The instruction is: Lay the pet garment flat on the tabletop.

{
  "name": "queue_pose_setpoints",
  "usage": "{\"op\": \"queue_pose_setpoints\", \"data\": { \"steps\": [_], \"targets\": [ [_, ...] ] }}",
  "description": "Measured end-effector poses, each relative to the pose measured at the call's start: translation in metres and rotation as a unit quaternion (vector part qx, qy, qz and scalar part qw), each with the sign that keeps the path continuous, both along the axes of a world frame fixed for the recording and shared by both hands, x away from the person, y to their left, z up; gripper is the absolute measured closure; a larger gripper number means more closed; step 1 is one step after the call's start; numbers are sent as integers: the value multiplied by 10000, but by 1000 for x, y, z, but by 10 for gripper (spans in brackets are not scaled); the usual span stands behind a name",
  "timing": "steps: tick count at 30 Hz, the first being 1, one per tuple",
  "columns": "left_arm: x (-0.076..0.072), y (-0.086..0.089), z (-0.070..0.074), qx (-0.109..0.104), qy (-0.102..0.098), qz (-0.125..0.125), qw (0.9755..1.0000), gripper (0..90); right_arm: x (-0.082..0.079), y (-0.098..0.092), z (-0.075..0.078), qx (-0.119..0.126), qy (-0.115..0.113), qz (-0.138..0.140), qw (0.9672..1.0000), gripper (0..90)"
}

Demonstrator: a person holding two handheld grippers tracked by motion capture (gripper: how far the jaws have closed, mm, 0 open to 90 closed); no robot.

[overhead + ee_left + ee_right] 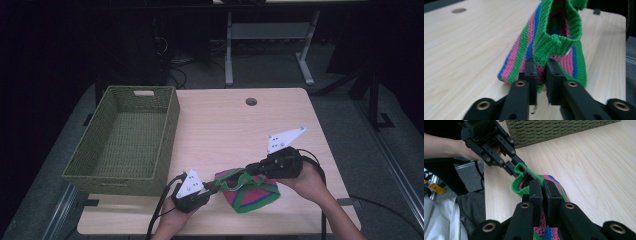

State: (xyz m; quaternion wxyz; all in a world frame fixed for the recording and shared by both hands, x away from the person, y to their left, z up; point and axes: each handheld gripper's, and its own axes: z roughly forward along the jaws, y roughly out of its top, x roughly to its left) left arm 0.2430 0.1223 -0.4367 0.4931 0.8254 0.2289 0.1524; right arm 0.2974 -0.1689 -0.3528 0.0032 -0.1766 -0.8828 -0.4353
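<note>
While both grippers pinch the knit piece (252, 194) near the table's (235, 125) front edge, the work looks to be at the opening or spreading step: the striped cloth, pink, blue and green, is being held by its green ribbed cuff (559, 42) from two sides. The left gripper (209, 188) comes in from the front-left, and in the left gripper view its jaws are nearly together with the cuff's edge clamped between them. The right gripper (251, 169) reaches from the right, and in the right gripper view its jaws are likewise closed on the green rim, with the cloth's striped body hanging below them. The two grips sit close to each other on the same rim, so the cuff stands open as a small loop between them while the rest of the cloth rests on the table.

A woven basket (100, 167) stands at the table's left edge, well apart from the cloth, and nothing shows inside it. It may be where the knit piece is meant to go, though that is a guess.

If the aim is to straighten or fold the piece, the next move calls for drawing the grippers apart evenly, keeping both clamps firm so the rim does not slip out. If the aim is the basket, both hands would need to lift together and carry leftward, high enough to clear the near wall.
</note>
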Motion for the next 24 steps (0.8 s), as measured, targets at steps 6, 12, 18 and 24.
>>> {"op": "queue_pose_setpoints", "data": {
  "steps": [6, 12, 18, 24],
  "targets": [
    [10, 6, 7, -32, 29, 148, 9999, 842, 5, -6, -3, 25, 1, -74, 10000, 853],
    [24, 5, 17, -3, 46, 279, 9996, 845, 5, -3, -3, 15, -44, -73, 10000, 853],
    [37, 5, 34, -143, 58, 459, 9988, 846, 7, 0, -2, 32, -59, -135, 9999, 856],
    [57, -6, 44, 28, 186, 562, 9982, 840, 14, 0, 1, 21, -140, -393, 9991, 857]
  ]
}}
